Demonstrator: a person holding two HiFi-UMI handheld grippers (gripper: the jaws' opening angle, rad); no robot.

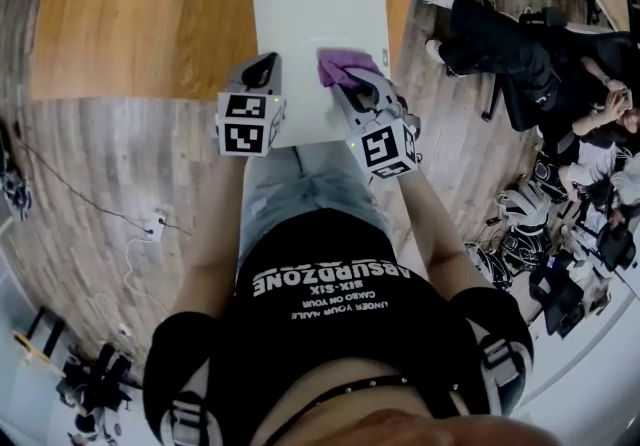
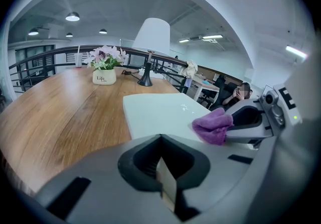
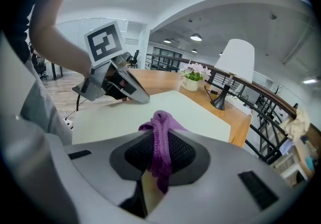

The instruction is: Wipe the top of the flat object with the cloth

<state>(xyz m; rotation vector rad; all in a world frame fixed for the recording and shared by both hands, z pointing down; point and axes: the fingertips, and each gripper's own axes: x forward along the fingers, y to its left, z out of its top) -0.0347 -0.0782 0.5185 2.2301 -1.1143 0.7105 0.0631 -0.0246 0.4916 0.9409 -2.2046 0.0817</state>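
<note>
Now right hand-held gripper clamping purple cloth, over white flat object

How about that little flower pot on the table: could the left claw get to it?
Probably yes: only bare table lies between the left claw and the flower pot; the lamp stands aside. It is far off, though.

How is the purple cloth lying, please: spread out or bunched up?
Bunched up: the purple cloth is pinched in a crumpled wad by the right gripper, over the white flat board.
</note>
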